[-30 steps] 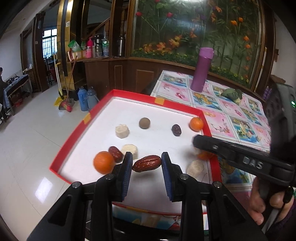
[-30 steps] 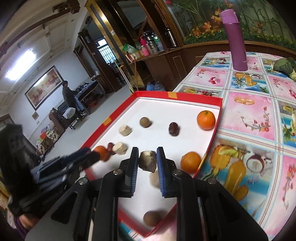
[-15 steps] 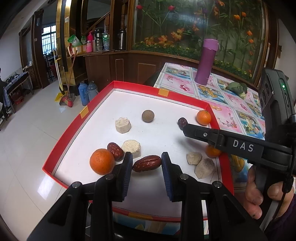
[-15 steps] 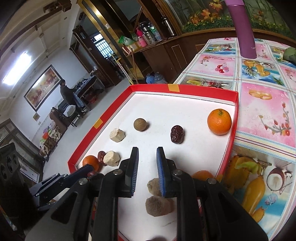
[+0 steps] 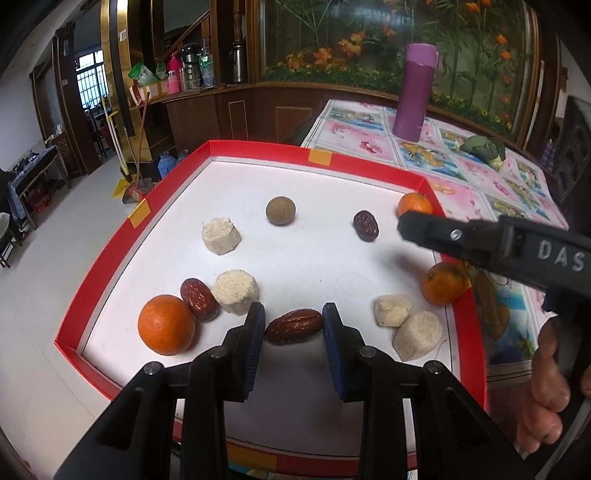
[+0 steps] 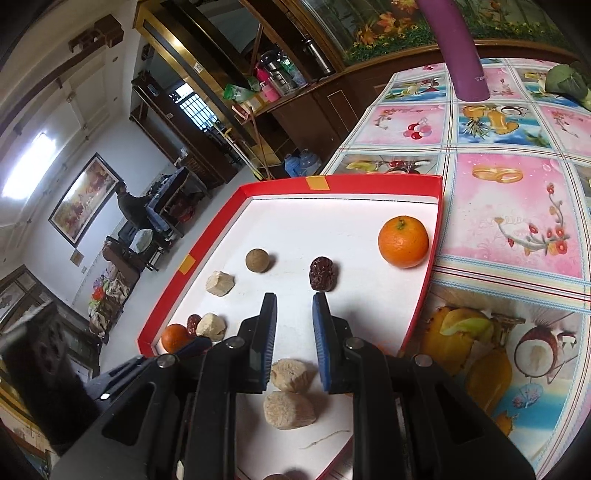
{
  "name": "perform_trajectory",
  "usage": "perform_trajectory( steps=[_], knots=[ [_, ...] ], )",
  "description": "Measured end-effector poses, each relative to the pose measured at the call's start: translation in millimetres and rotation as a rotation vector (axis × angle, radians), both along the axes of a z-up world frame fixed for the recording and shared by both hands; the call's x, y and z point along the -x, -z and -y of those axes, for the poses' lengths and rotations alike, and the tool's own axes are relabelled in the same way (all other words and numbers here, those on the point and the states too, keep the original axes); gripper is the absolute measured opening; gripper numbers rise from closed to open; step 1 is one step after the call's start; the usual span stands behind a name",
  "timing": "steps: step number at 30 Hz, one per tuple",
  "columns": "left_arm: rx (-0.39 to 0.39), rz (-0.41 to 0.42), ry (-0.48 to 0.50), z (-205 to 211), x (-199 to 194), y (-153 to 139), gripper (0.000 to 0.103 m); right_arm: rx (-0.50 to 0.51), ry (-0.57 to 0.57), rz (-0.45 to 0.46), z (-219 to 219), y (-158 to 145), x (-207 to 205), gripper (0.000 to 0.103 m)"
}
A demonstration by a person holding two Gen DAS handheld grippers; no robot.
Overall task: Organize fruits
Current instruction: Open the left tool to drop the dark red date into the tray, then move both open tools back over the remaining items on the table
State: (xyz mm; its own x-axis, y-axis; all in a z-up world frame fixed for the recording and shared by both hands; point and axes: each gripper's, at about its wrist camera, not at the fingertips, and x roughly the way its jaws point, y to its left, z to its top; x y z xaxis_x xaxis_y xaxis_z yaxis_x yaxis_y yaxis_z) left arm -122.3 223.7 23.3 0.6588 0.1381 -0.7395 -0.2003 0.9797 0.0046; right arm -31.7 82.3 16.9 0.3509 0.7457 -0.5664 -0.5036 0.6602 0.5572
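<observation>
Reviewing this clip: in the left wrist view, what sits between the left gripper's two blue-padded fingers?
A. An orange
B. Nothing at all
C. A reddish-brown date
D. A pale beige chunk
C: a glossy reddish-brown date lies crosswise between the pads of the left gripper, above the white floor of the red-rimmed tray; the nearest orange and pale chunk sit off to the left of the fingers.

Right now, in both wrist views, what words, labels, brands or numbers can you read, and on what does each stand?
"DAS": white letters on the black body of the right gripper, seen in the left wrist view.
Small white print near the base of the purple bottle: too small to read.
Small white sign on the gold pillar: too blurred to read.
Orange tape patches on the red tray rim: no writing.
Tablecloth: fruit pictures only, no words.
</observation>
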Motion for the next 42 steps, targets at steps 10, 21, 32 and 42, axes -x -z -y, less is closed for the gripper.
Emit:
perform_trajectory(
  steps=[10,21,32,42],
  knots=[
    [-0.037,-0.023,-0.038,4,-4,1,0.032,0.021,0.028,0.05,11,-7,2,0.022],
    [-0.031,-0.022,-0.079,2,0,-4,0.059,-0.003,0.067,0.048,27,-11,-7,0.022],
    [-0.07,0.052,-0.097,13,8,-29,0.072,-0.027,0.082,0.051,41,-16,-12,0.022],
    [-0.057,0.021,-0.093,30,7,-28,0.077,-0.036,0.172,0.049,91,-20,-15,0.022]
  ],
)
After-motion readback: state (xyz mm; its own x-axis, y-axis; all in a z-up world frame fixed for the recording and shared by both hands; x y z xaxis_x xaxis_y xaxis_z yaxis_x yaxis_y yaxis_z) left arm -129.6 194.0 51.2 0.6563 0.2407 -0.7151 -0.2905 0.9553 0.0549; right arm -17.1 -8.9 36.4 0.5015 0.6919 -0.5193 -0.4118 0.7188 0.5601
